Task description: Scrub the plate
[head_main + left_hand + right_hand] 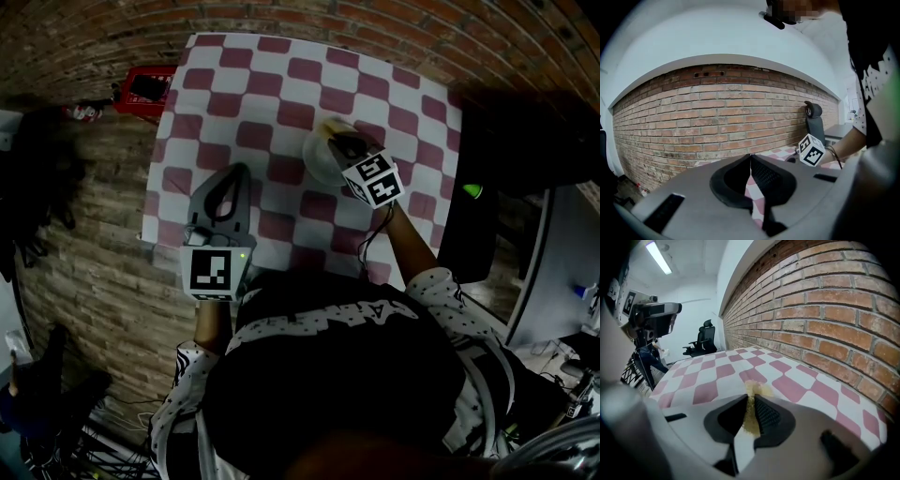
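Note:
A white plate (317,161) lies on the pink-and-white checked tablecloth (272,103), right of the table's middle. My right gripper (341,142) reaches over the plate and is shut on a yellow sponge (331,126). In the right gripper view the sponge (754,390) is pinched between the jaws of the right gripper (751,398) and sticks out past their tips. My left gripper (236,171) hovers over the cloth to the left of the plate, apart from it. Seen in its own view, the left gripper (750,157) is shut with nothing between its jaws.
A red crate (147,86) and a small can (84,111) sit on the floor beyond the table's left edge. A dark desk (497,178) stands close on the right. A brick wall (825,301) runs along the table's far side. An office chair (704,341) stands farther off.

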A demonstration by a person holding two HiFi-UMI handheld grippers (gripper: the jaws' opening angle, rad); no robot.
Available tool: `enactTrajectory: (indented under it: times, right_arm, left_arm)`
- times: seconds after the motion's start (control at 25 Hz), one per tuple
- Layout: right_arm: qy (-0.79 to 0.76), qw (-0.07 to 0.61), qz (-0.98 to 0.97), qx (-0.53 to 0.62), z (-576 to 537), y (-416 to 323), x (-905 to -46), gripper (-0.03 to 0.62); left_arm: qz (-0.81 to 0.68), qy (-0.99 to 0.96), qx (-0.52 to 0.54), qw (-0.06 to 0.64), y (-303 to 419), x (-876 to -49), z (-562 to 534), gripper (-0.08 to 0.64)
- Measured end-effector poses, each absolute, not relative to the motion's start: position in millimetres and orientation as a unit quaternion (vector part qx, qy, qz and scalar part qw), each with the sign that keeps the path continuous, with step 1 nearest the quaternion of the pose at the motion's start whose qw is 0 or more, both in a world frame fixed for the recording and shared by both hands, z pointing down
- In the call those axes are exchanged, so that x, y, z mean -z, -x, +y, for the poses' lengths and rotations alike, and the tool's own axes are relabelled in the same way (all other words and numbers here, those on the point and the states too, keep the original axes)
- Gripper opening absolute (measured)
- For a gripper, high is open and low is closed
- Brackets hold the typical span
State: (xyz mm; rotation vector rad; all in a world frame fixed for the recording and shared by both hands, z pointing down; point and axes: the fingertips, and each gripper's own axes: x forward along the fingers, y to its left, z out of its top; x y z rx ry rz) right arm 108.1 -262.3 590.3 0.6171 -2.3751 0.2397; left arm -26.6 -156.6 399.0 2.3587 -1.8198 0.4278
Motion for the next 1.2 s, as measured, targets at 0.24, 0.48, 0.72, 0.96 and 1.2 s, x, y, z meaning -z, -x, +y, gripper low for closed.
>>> enactTrajectory:
  times: [0.24, 0.48, 0.72, 0.96, 1.2]
  right_arm:
    - [-0.230, 0.334, -0.909, -0.102, -252.2, -106.6, -592.3, 0.052]
    - [-0.229, 0.335, -0.908, -0.108, -241.1, -104.6, -595.5, 0.051]
    - [-0.226, 0.337, -0.908, -0.108, -234.1, -103.6, -597.0, 0.052]
    - [-0.225, 0.342, -0.906, -0.106, -232.5, -104.1, -597.2, 0.052]
    - [-0.216, 0.344, -0.907, -0.113, -226.3, -102.1, -597.7, 0.052]
  left_arm:
    - [-0.599, -0.785, -0.142, 0.067, 24.4, -399.0, -155.3, 0.012]
    - [-0.596, -0.788, -0.142, 0.066, 24.0, -398.9, -151.8, 0.012]
    - [-0.591, -0.792, -0.141, 0.066, 21.8, -399.4, -151.8, 0.012]
    - [-0.588, -0.794, -0.140, 0.063, 21.3, -397.5, -153.6, 0.012]
    - [-0.584, -0.798, -0.138, 0.061, 20.6, -395.4, -154.8, 0.012]
